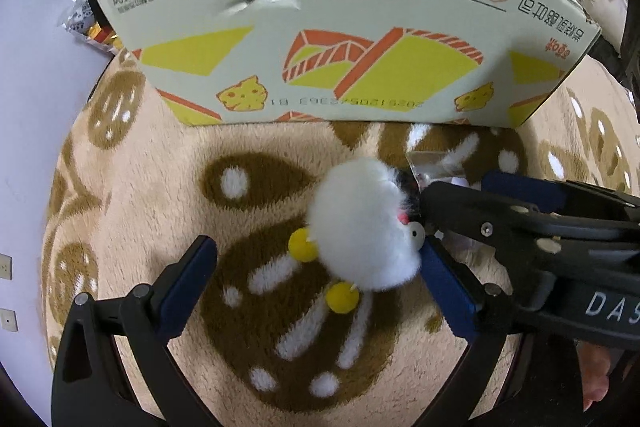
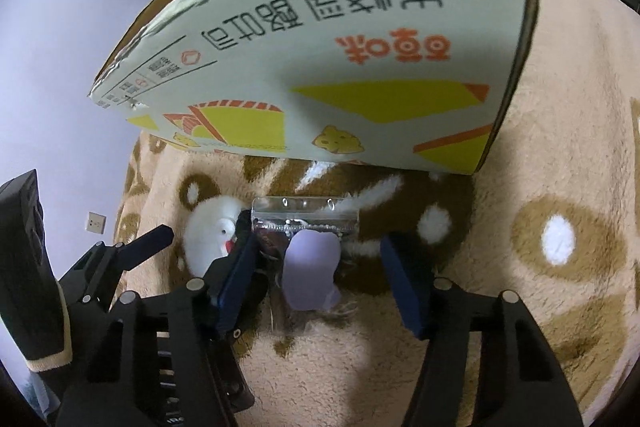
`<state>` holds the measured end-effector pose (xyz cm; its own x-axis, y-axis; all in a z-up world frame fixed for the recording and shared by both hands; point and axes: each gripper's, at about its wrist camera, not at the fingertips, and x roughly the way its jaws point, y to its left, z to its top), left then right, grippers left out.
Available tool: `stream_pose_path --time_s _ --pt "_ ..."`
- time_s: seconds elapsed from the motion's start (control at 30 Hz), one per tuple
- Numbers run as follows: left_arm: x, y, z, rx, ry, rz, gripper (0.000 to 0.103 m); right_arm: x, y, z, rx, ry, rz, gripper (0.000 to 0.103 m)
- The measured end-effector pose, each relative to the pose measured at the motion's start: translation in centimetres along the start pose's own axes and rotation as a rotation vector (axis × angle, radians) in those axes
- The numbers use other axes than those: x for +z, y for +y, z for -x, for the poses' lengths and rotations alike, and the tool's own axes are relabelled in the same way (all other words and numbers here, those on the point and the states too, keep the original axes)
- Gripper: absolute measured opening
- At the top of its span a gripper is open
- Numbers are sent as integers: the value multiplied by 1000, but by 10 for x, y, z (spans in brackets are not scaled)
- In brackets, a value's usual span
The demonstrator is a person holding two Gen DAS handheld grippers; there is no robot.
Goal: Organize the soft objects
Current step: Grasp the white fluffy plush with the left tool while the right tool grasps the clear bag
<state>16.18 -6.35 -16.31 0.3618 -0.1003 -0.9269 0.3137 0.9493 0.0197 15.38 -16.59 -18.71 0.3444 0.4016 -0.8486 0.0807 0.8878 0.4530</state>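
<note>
Left wrist view shows the left gripper [image 1: 316, 267] spread wide around a white plush toy [image 1: 360, 227] lying on the rug [image 1: 160, 163] near its middle, just in front of the cardboard box [image 1: 340, 39]. The right gripper [image 2: 320, 267] is also wide open, straddling a lavender soft piece [image 2: 310, 273] in a clear packet [image 2: 304, 213]. Judging from their crowding, the two tools may collide, or slick film may slip.
</note>
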Motion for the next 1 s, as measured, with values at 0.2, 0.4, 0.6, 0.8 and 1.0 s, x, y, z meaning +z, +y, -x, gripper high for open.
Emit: stream_pose_path --time_s 0.2,0.4,0.6,0.8,1.0 --pt "3 -3 -7 -30 -8 6 90 0 0 2 -13 7 14 67" --pt "1 4 -10 -37 -21 13 87 0 1 -3 -15 9 0 67" --pt "-3 5 -11 -24 10 25 83 1 -6 -8 4 10 -23 72" --pt "-4 0 -12 -8 17 16 76 1 3 -10 -43 4 14 70" --pt "-4 5 -7 -22 6 42 62 -1 6 -9 -113 1 24 53"
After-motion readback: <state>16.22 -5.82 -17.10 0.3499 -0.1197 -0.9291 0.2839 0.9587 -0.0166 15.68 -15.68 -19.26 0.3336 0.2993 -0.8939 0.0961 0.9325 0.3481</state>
